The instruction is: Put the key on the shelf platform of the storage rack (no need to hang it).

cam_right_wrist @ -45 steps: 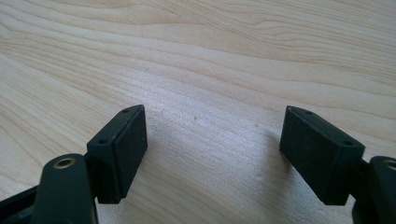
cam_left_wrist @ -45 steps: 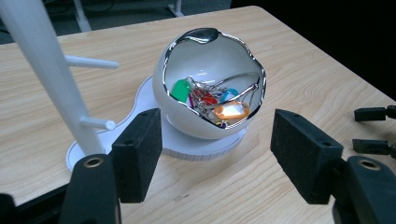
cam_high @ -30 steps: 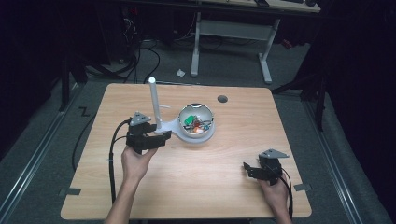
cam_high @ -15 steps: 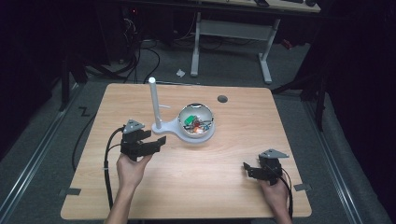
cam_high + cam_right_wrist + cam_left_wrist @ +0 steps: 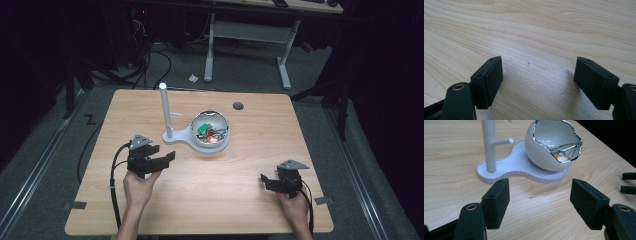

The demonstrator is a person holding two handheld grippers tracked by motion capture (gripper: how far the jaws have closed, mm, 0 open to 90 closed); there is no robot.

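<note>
A wooden table [image 5: 250, 200] is seen from above. Near the middle of it, a little toward the far side, a flat white stand [image 5: 182, 137] is set down. A tall white post [image 5: 165, 110] is stood upright on the left part of the stand, and a short peg [image 5: 502, 142] is stuck out from the post's side. A round white bowl [image 5: 211, 131] with a shiny inside is sat on the right part of the stand. Small colored bits, green, red and orange, are held inside the bowl, but what they are cannot be told.

The left gripper [image 5: 167, 156] is held in the left hand [image 5: 140, 185] over the table, near the stand and on the near left side of it, not touching it. Its jaws are spread wide apart and nothing is held between them. In the left gripper view, bare wood is seen between the two black pads [image 5: 496, 206], with the stand and bowl beyond.

The right gripper [image 5: 264, 181] is held in the right hand [image 5: 295, 210] near the front right corner of the table, well apart from the bowl. Its jaws are also spread wide and nothing is gripped; bare wood is seen between them in the right gripper view.

A small dark round hole [image 5: 238, 106] is seen in the table top behind the bowl.
</note>
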